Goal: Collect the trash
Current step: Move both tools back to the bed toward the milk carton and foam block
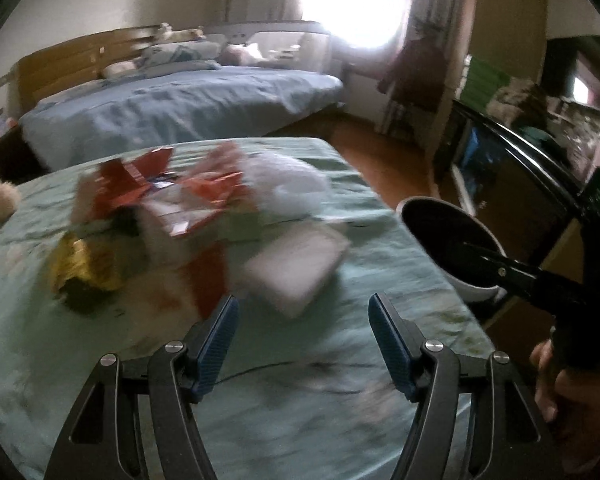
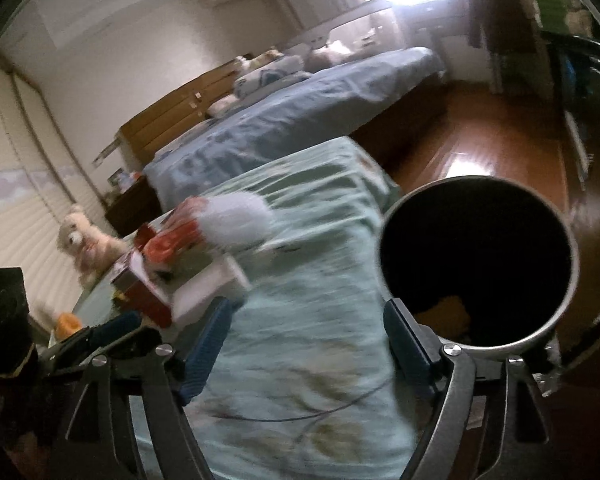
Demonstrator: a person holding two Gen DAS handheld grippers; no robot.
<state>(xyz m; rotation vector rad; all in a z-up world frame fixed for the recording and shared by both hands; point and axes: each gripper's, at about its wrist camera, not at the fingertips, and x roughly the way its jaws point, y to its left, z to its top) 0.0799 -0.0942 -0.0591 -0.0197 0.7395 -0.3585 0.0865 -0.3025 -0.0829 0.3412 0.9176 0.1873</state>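
Note:
A pile of trash lies on the green-clothed table (image 1: 380,216): red wrappers (image 1: 128,180), a gold wrapper (image 1: 84,268), a white bag (image 1: 288,184) and a flat white box (image 1: 296,268). My left gripper (image 1: 303,304) hangs open just short of the white box, nothing between its blue pads. At the table's right edge stands a white bin with a black liner (image 1: 448,240). In the right wrist view the bin (image 2: 476,260) holds something yellow (image 2: 444,312). My right gripper (image 2: 308,312) is open and empty beside the bin's rim. The white bag (image 2: 236,220) and red wrappers (image 2: 172,240) lie farther off.
A thin dark cable (image 2: 300,416) runs across the cloth near me. A plush toy (image 2: 84,240) sits at the table's far left. Beyond the table are a bed with a blue cover (image 1: 172,108), wooden floor (image 1: 380,152) and dark furniture (image 1: 500,168) on the right.

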